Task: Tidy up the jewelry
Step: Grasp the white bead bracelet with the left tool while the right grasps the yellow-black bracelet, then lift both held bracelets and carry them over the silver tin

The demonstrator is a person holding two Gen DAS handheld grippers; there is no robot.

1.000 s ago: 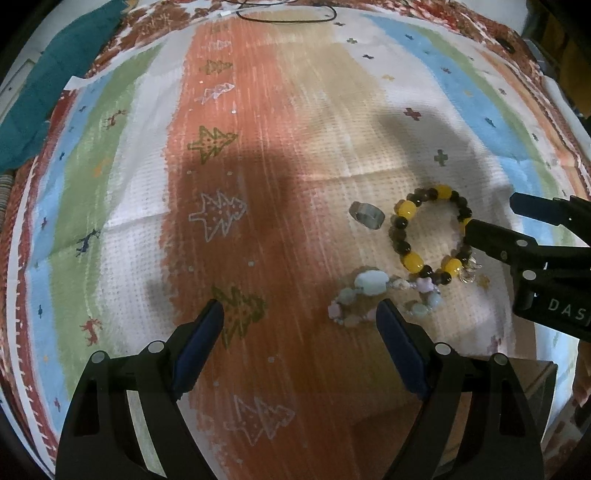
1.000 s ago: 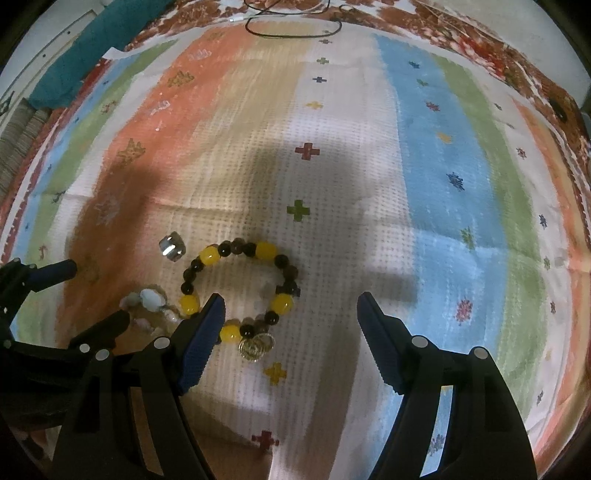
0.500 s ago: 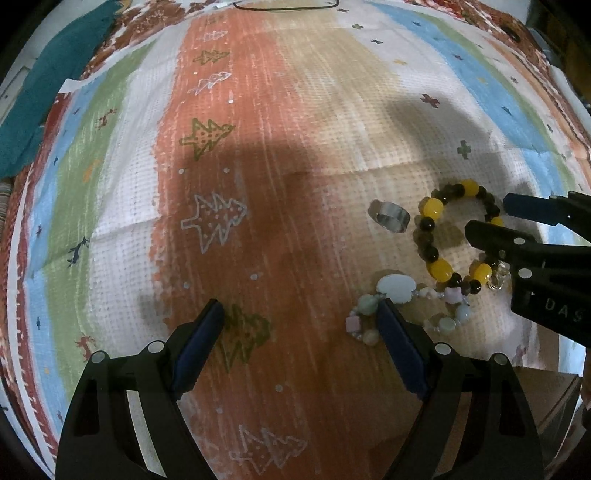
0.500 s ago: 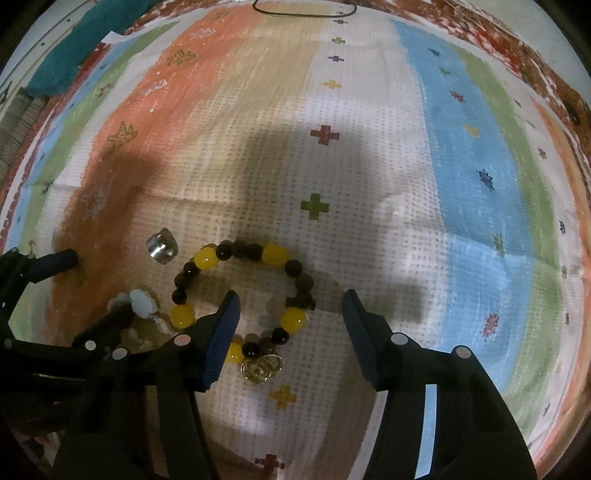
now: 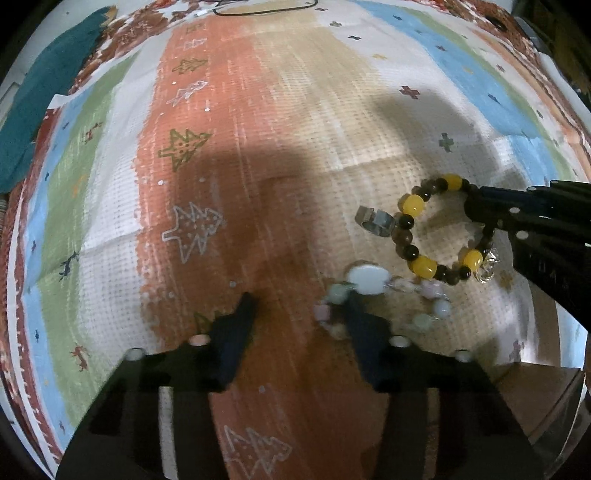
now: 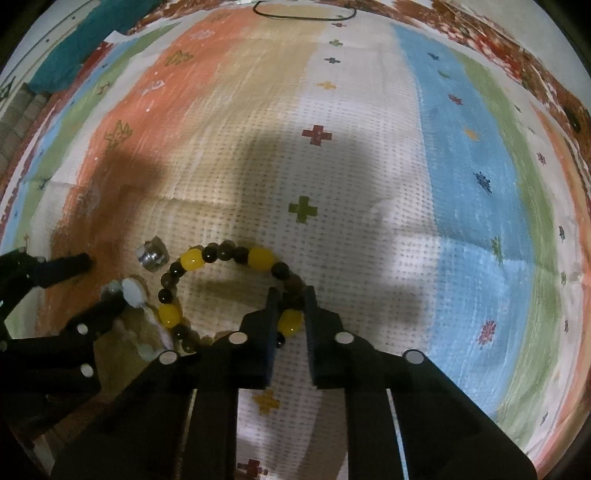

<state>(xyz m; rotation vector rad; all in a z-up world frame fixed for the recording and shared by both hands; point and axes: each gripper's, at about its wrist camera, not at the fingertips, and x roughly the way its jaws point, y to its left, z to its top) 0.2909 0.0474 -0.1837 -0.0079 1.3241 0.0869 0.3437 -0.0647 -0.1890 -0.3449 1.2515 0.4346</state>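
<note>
A yellow and dark bead bracelet (image 6: 225, 254) with a small metal charm (image 5: 487, 266) lies on the striped mat. My right gripper (image 6: 291, 295) is shut on its right side, with a yellow bead (image 6: 290, 321) pinched between the pads. It enters the left wrist view from the right (image 5: 476, 210). A pastel bead bracelet (image 5: 369, 280) lies just below and left of it. My left gripper (image 5: 299, 299) is closing. Its right finger (image 5: 360, 317) overlaps the pastel bracelet's left beads, and the left finger is on bare mat. A silver ring (image 5: 375, 221) (image 6: 152, 254) rests beside both bracelets.
The striped mat (image 6: 369, 184) with tree and cross prints covers the surface. A black cord loop (image 6: 303, 16) lies at its far edge, and a teal cloth (image 5: 37, 103) at the far left. A brown cardboard-like surface (image 5: 535, 398) shows at the lower right.
My right gripper's jaws have come together onto the yellow and dark bracelet. My left gripper's jaws have narrowed and it has sunk closer to the pastel bracelet.
</note>
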